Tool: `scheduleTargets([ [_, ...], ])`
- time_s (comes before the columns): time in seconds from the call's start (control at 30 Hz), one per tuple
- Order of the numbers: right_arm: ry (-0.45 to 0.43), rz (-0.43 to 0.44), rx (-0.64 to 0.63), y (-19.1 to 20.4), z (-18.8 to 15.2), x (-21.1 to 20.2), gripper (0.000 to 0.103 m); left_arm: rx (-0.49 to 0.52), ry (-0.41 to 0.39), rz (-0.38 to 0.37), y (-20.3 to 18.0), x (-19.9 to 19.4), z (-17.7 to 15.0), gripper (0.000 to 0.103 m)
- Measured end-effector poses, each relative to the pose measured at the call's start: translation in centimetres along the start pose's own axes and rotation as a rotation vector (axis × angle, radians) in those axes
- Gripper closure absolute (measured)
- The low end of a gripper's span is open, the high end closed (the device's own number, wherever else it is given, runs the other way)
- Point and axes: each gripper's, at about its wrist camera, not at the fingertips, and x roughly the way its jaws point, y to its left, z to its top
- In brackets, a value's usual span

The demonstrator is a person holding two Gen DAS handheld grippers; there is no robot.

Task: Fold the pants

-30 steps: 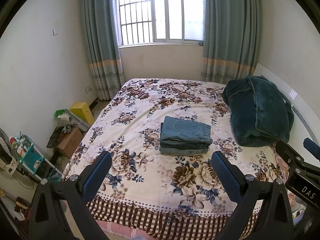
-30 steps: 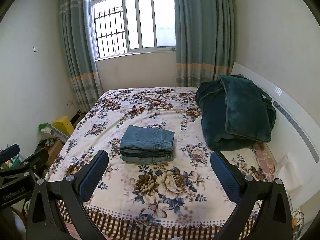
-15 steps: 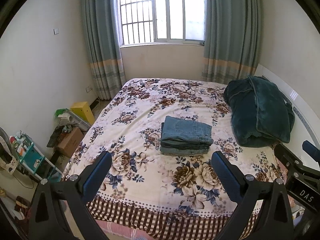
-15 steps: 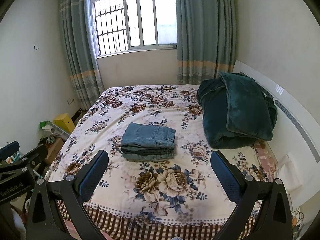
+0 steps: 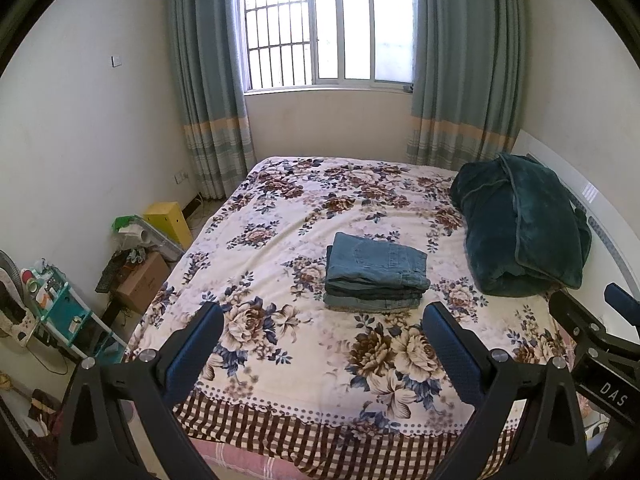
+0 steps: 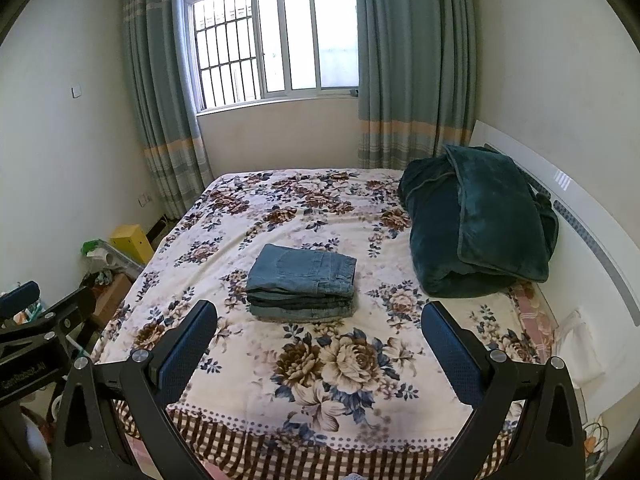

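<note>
The pants (image 5: 376, 276) are blue denim, folded into one compact stack with a back pocket on top, lying mid-bed on the floral bedspread (image 5: 304, 208). One dark green blanket (image 5: 520, 236) sits bundled by the headboard. Left gripper (image 5: 322, 344) and right gripper (image 6: 320, 340) both gape wide, holding nothing

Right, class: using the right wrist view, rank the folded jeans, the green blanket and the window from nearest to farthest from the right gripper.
From the right gripper:
1. Folded jeans, mid-bed, just ahead and slightly left.
2. Green blanket, further up the bed on the right, by the headboard.
3. Window, on the far wall beyond the bed.
</note>
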Motion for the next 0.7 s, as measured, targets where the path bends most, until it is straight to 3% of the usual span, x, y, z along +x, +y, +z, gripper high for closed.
scheduleTargets([
  [0.7,0.008,0.021,-0.016,0.97,-0.38,0.45,0.0,-0.016,0.01,0.01,0.85,-0.23,-1.04,0.001],
])
